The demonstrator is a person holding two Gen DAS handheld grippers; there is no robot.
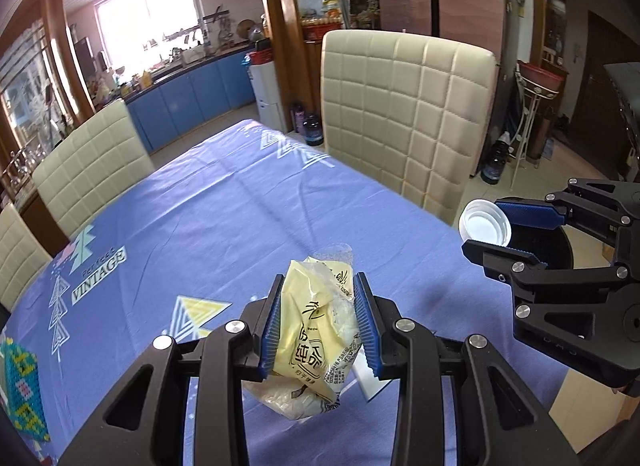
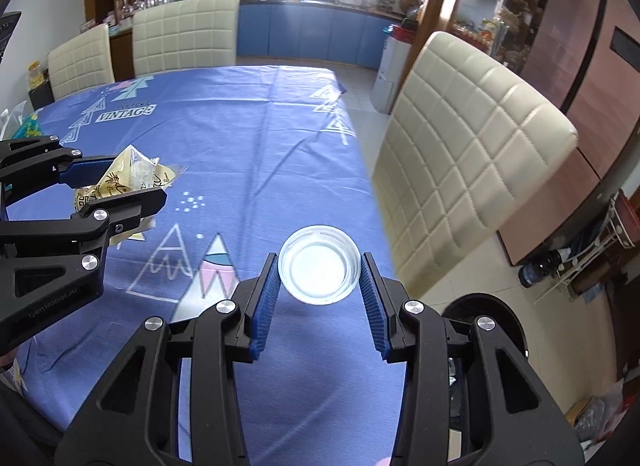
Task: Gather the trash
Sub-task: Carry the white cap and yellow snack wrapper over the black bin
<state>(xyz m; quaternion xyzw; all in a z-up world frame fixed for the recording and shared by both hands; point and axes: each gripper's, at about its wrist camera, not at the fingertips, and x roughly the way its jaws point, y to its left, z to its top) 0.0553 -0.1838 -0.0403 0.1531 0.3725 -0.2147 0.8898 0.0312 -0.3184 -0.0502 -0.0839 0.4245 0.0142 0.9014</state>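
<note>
- The left claw [image 1: 318, 320] pinches a crumpled yellow wrapper [image 1: 316, 330] between its blue pads, held above the bench [image 1: 224, 205].
- The bench wears a blue cloth printed with triangles and the word VINTAGE.
- At the right, the right claw [image 1: 486, 227] grips a white cap [image 1: 485, 227], its hollow side facing the camera, past the bench edge.
- A black bin [image 1: 560, 244] shows partly behind that claw.
- A white card [image 1: 370, 380] lies on the cloth under the wrapper.
- Cream padded chairs [image 1: 404, 113] stand round the bench.
- A colourful block model [image 1: 22, 390] sits at the left edge.
</note>
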